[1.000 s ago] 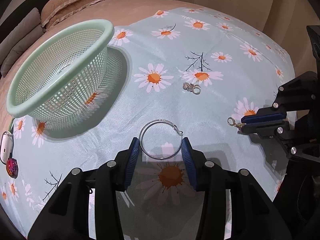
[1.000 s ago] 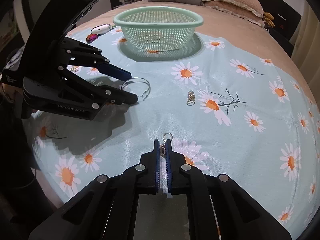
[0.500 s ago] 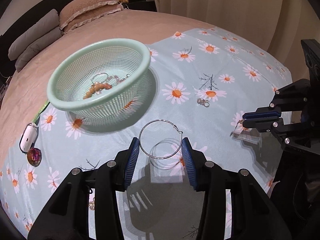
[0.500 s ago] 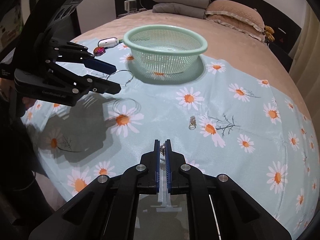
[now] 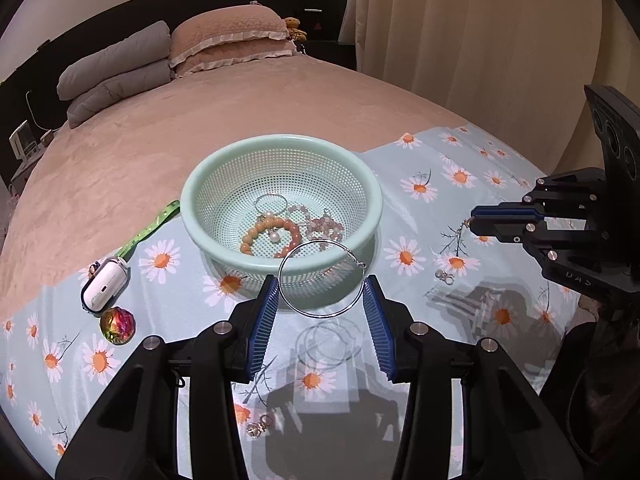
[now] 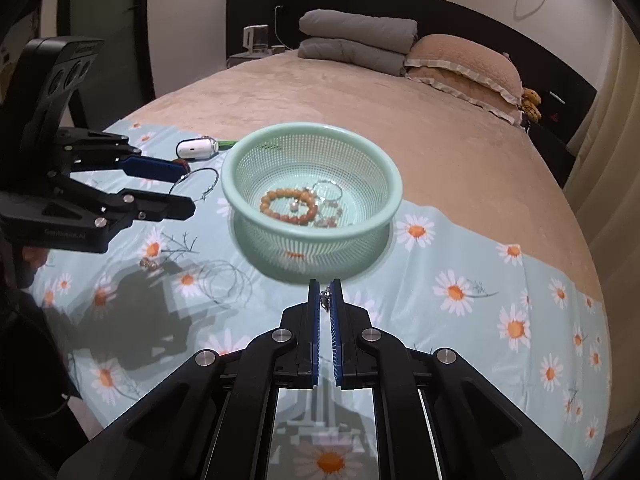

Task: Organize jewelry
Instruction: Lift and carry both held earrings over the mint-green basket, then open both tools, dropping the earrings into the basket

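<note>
A mint green mesh basket (image 5: 224, 176) (image 6: 384, 172) stands on the daisy cloth and holds an orange bead bracelet (image 5: 272, 224) (image 6: 288, 204), a pink bead string and a thin ring. My left gripper (image 5: 322, 292) (image 6: 186, 188) is shut on a large silver hoop earring (image 5: 288, 296) (image 6: 214, 180) and holds it in the air just in front of the basket. My right gripper (image 6: 325, 294) (image 5: 472, 220) is shut on a small earring (image 6: 326, 296) (image 5: 464, 226), raised to the basket's right side.
A small silver earring (image 5: 445, 277) lies on the cloth right of the basket. Another small piece (image 5: 258, 426) (image 6: 149, 263) lies under my left gripper. A white earbud case (image 5: 105, 284) (image 6: 196, 147) and an iridescent bead (image 5: 117, 325) lie left. Pillows (image 5: 224, 40) are at the headboard.
Both grippers have risen well above the cloth with their earrings and drawn toward the basket. The basket's inside has come into view.
</note>
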`<state>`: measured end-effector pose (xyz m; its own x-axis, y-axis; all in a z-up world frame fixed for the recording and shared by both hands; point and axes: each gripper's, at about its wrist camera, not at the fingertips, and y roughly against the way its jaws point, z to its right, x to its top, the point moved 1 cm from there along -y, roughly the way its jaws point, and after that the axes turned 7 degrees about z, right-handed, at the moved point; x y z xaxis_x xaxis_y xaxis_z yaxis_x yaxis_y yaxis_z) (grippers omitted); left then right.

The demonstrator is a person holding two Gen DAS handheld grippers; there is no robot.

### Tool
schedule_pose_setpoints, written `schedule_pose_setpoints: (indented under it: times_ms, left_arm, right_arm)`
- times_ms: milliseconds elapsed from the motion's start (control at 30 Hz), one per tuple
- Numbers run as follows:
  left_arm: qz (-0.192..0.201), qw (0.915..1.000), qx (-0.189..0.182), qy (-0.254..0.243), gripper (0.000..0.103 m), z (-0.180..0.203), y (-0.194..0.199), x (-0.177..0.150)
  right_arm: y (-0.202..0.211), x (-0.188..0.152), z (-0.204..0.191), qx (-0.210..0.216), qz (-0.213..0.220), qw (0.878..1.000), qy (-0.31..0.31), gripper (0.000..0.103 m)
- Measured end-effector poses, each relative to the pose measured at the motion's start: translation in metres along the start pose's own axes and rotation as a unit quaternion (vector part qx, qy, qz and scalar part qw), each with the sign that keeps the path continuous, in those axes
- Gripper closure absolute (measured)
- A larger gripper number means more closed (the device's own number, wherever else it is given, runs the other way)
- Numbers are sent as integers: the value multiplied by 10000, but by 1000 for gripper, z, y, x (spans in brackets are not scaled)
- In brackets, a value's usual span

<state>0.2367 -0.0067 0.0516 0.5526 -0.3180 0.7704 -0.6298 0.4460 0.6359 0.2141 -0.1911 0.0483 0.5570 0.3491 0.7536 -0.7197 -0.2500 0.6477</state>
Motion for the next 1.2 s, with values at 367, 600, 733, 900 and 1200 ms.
schedule_pose_setpoints:
  times_ms: [367, 600, 733, 900, 1200]
  left_arm:
    - [-216, 9996, -55, 173, 58, -33, -38, 20]
    - [-313, 9993, -122, 175, 58, -46, -66, 29]
    - [-300, 9994, -162, 35, 58, -37, -74, 31]
    - [-249, 9995, 154, -147, 33, -31, -74, 31]
    - [160, 9974, 669, 214, 6, -57, -46, 36]
  right_arm:
    - [-66, 54, 2, 314, -287, 9989, 221, 98]
    - [-97, 61, 7, 311, -419, 9982, 298, 98]
    - [-102, 59, 11, 264, -448, 9980, 349, 98]
    - [-100, 60, 15, 106, -260, 9989, 384, 73]
    - [-77, 68, 41, -319, 287, 9990, -156, 18]
